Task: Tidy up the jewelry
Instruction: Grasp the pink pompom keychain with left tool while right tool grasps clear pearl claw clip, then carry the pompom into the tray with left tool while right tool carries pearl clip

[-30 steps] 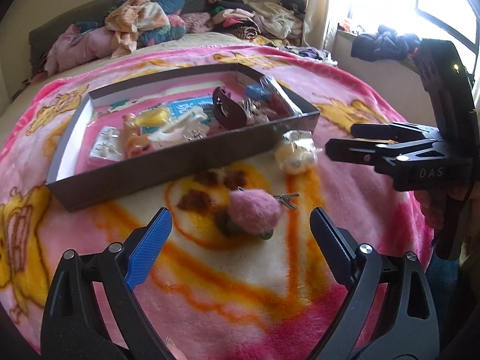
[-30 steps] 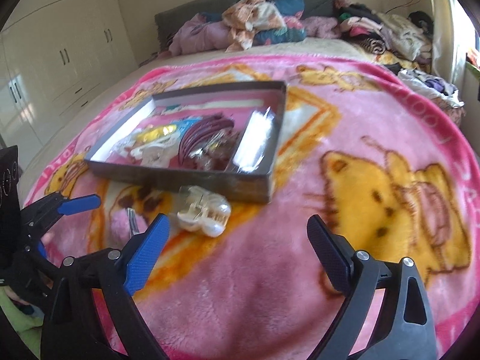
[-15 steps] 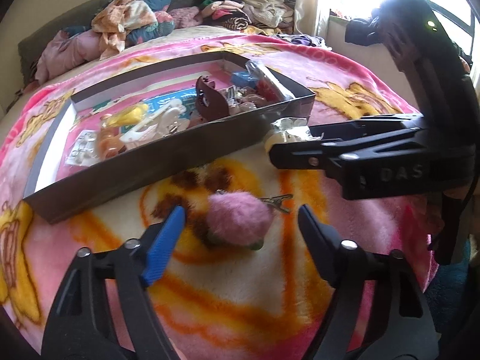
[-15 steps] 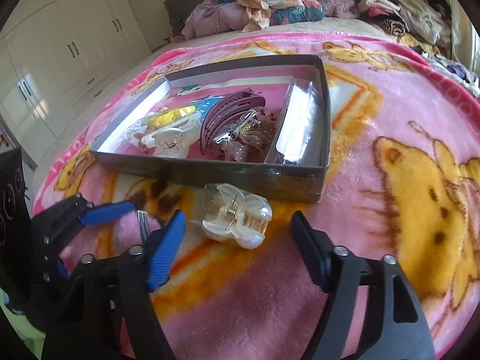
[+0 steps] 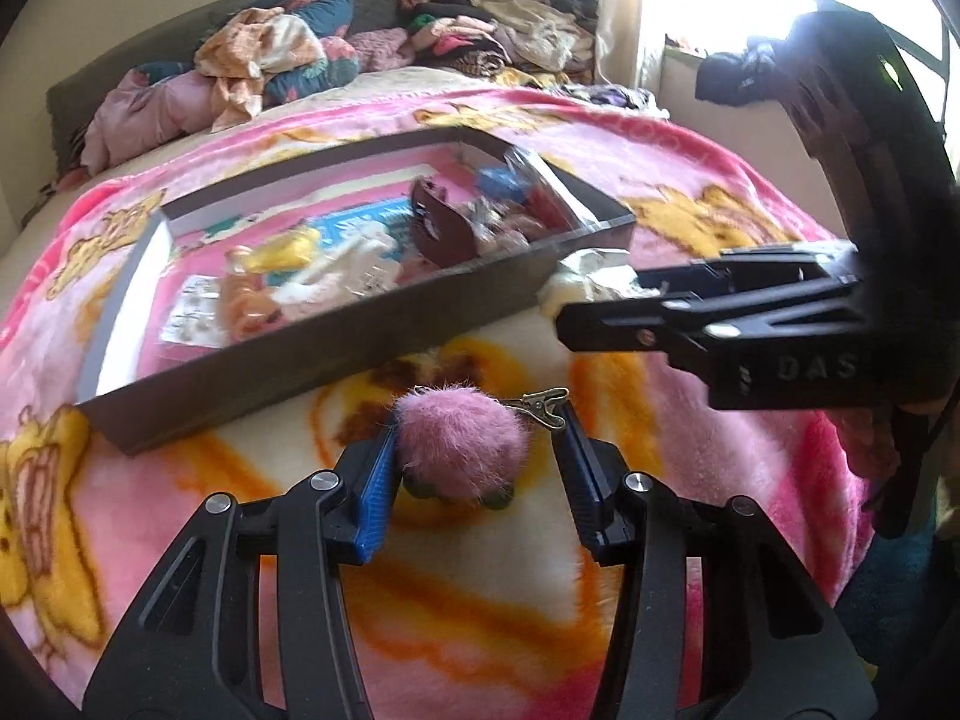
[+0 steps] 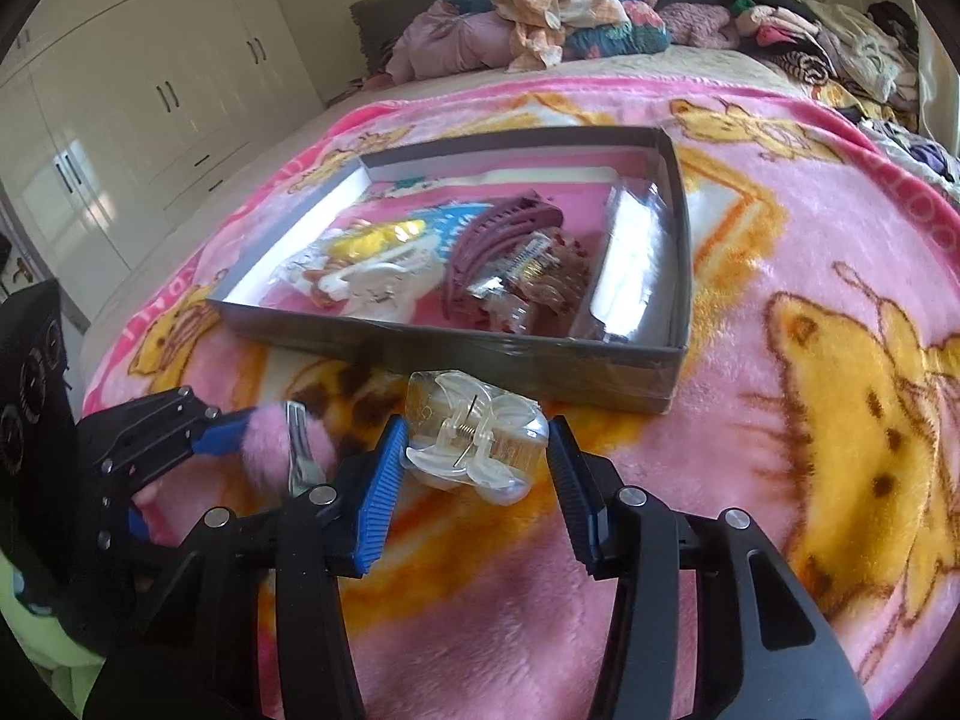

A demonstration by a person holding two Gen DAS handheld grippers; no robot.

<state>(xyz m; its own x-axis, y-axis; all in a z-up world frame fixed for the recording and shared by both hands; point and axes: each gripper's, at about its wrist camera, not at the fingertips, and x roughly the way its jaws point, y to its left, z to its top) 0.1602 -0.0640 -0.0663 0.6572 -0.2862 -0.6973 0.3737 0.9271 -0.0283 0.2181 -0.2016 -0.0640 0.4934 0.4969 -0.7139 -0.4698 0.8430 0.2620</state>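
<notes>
Bedroom, bed under pink cartoon blanket (image 6: 750, 228). Pink pompom clip (image 5: 462, 444) lies on blanket just in front of shallow dark tray (image 5: 336, 354), between fingers of left gripper (image 5: 477, 450); jaws closing, left pad touching fluff, right pad just beside it. Clear claw hair clip (image 6: 477, 444) lies on blanket near tray's front wall, between fingers of right gripper (image 6: 477, 456); jaws closing, left pad touching clip, small gap at right pad. Tray holds maroon claw clip (image 6: 498, 240), yellow and white pieces. Clothes pile (image 6: 540, 18) at bed head.

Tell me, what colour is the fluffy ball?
Pink; the fluffy ball shows best in the left wrist view.
</notes>
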